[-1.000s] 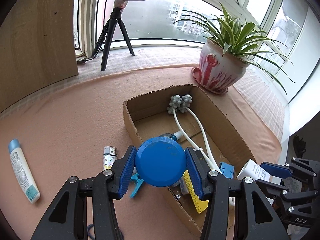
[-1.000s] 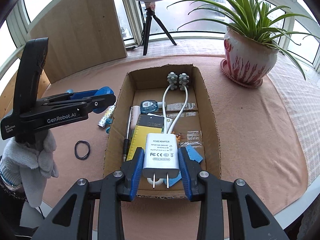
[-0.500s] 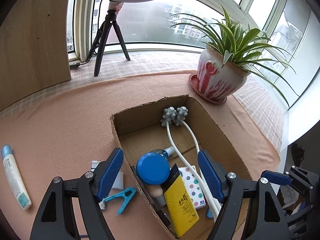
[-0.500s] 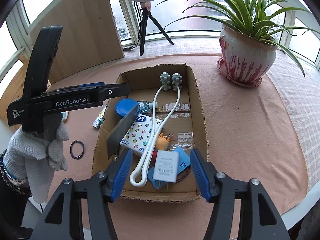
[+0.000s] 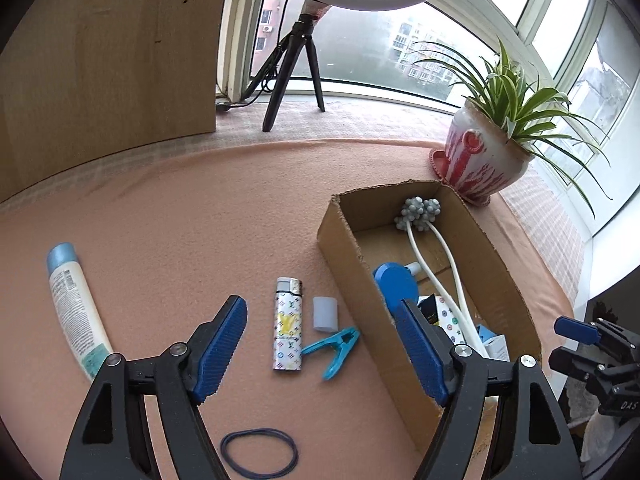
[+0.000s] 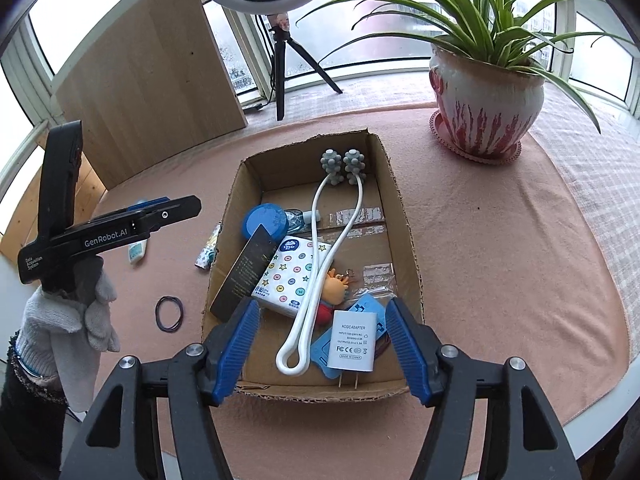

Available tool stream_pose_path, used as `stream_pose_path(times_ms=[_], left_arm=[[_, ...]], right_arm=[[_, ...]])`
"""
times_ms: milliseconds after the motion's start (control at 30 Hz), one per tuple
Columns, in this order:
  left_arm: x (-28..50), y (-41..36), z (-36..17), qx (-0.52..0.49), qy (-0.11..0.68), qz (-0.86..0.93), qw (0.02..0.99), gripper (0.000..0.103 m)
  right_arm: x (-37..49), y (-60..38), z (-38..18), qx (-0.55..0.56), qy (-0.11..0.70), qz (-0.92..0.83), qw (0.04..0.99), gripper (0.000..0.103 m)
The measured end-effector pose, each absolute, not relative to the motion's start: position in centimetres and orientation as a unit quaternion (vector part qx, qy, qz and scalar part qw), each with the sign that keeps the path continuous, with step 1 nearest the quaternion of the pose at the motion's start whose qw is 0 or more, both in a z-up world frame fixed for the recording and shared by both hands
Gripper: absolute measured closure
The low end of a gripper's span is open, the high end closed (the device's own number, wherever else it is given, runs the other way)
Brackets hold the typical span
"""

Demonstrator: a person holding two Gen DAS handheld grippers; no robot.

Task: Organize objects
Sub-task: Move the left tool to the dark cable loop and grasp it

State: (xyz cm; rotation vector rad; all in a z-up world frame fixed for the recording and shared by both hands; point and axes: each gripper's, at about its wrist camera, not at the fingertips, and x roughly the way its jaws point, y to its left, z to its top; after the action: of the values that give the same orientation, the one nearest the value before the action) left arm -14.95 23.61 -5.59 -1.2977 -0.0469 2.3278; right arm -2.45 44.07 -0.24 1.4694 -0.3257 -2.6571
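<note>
Hovering with jaws spread wide and gripping nothing, the left gripper (image 5: 320, 348) is framing a patterned lighter (image 5: 287, 324) at lower centre of its view. The lighter, a slim glossy rectangle, is lying with its long axis running up the frame, metal cap pointing away. Just beside it are sitting a small pale cylinder (image 5: 325, 313) and a teal plastic clip (image 5: 335, 349); a thin dark rubber band (image 5: 259, 456) is lying near the bottom edge, and a white tube (image 5: 75, 308) with a blue cap is stretching along the left.

The right gripper (image 6: 324, 354) is likewise standing wide and empty over the corrugated cardboard box (image 6: 404, 220), centre frame. Inside are resting a white boxy adapter (image 6: 353, 346) with prongs pointing down-frame, a round blue lid (image 6: 265, 222), and a white-stemmed massager (image 6: 320, 276) with knobbly grey heads.

A soft peach cloth (image 6: 500, 260) is covering the table; a potted plant (image 6: 486, 92) is standing at upper right before curved windows.
</note>
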Motion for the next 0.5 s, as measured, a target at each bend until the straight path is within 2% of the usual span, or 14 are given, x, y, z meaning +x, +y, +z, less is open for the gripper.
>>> stream_pose_path(times_ms=[233,500], left_arm=[[-13.5,18.6,-7.3,-0.496,-0.020,0.842,0.212,0.024],[-9.8,18.1,-10.3,-0.527,0.025,0.823,0.210,0.024]], right_arm=[[-1.8,43.3,-0.3,0.481,-0.120,-0.867,0.038,0.041],[-1.2,41.7,-0.6,0.484,-0.131,-0.865,0.035,0.041]])
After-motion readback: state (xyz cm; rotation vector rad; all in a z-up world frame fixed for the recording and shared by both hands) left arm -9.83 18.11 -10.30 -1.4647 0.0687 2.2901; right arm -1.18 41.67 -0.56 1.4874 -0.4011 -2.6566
